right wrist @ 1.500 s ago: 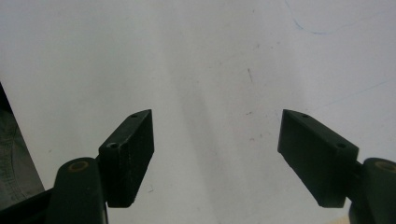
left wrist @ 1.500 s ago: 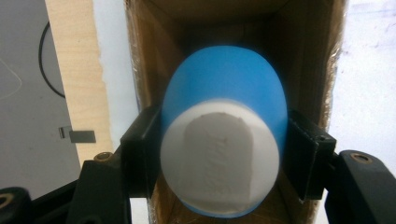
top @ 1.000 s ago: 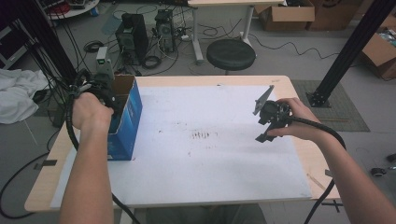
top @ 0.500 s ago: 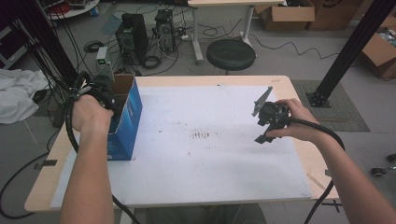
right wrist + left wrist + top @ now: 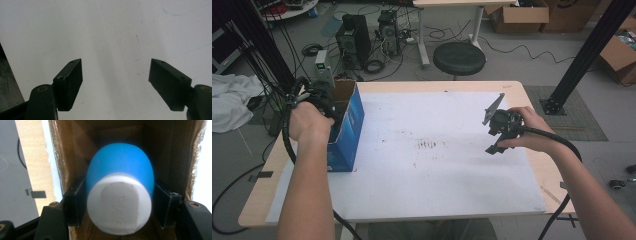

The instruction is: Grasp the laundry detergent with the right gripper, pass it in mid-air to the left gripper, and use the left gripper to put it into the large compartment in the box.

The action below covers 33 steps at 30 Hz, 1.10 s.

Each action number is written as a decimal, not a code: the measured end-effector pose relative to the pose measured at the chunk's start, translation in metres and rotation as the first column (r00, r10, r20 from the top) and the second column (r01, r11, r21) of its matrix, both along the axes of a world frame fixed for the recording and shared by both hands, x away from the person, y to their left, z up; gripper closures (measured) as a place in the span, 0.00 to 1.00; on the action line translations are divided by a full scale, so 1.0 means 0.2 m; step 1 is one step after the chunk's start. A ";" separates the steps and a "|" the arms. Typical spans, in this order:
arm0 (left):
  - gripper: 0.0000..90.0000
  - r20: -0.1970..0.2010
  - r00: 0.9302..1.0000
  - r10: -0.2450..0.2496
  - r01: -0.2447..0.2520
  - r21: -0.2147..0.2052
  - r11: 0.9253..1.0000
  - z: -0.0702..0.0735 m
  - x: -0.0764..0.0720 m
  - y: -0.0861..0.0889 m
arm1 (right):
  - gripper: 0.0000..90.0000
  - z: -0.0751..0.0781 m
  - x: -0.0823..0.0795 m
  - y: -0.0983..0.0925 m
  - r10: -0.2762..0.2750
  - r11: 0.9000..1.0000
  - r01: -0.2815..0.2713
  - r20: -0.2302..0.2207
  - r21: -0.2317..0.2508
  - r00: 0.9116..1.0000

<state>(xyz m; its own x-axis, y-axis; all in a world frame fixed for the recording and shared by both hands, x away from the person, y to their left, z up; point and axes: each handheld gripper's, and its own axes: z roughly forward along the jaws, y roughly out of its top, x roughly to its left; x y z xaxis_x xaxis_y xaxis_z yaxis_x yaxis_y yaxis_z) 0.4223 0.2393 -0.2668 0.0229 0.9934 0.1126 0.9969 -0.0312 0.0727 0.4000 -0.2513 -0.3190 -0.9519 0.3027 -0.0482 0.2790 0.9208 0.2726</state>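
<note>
Blue bottle gripped inside the cardboard box

The blue bottle with a white cap point(image 5: 119, 195) sits down in the open blue box point(image 5: 346, 125) at the bench's point(image 5: 452, 200) left edge — left tongs point(image 5: 119, 205) clamped on its sides, probably to lift it out; right tongs point(image 5: 122, 85) wait apart, empty, over white paper point(image 5: 437, 175).

High view: my fixed camera above the bench's point(image 5: 512, 90) near edge, facing forward and down. Left gripper view: rides my left tongs point(image 5: 120, 202), close inside the box point(image 5: 175, 157) at the bench's left edge. Right gripper view: close above the white sheet point(image 5: 112, 30), shared with the high view.
</note>
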 end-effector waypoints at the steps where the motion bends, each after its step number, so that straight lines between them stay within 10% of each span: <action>1: 0.42 0.002 1.000 0.001 -0.001 -0.001 1.000 0.00 0.00 0.00 | 0.30 0.00 0.00 0.00 -0.003 1.000 0.003 -0.003 0.003 1.000; 25: 0.24 0.042 0.998 -0.057 0.056 0.026 0.998 0.12 -0.03 -0.02 | 0.30 0.02 0.00 0.01 -0.003 1.000 0.003 -0.005 0.008 1.000; 33: 0.17 0.084 0.981 -0.178 0.176 0.023 0.984 0.24 -0.06 -0.12 | 0.30 0.02 0.00 0.01 -0.011 1.000 0.011 -0.011 0.008 1.000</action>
